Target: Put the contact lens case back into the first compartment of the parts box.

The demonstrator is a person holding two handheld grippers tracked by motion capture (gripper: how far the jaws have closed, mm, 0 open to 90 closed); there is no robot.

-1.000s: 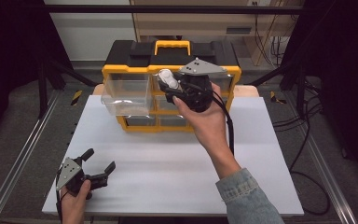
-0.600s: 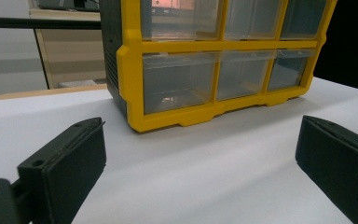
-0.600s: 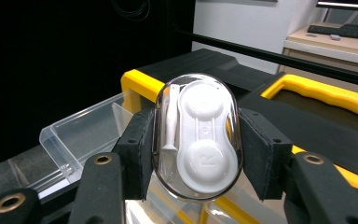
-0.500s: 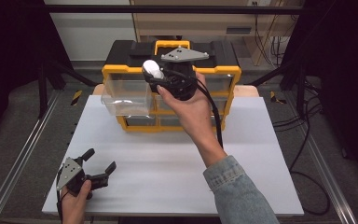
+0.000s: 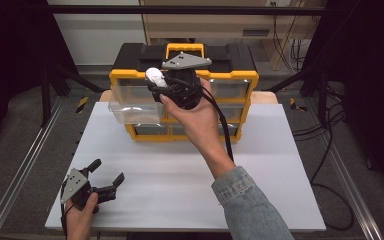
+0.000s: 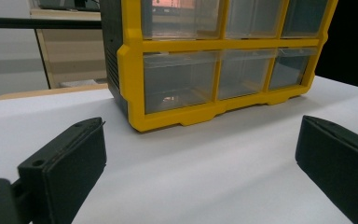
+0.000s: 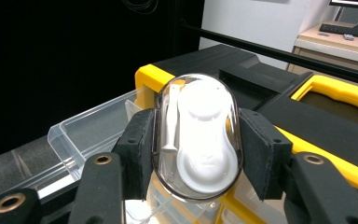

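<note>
Holding my right gripper (image 7: 198, 154) clamped on a clear oval capsule with a white insert (image 7: 197, 135), above the pulled-out clear drawer (image 5: 135, 104) of the yellow-and-black organiser (image 5: 232, 80); next, I judge, lower and release. Left gripper (image 5: 107, 176) rests wide open and empty at seven o'clock

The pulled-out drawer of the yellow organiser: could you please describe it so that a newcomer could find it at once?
Start at the yellow organiser at the far edge of the white table. Its front is a grid of clear drawers; the drawer is at the upper left. It alone juts out past the frame, open-topped, and the right gripper holds a white capsule above it.
</note>
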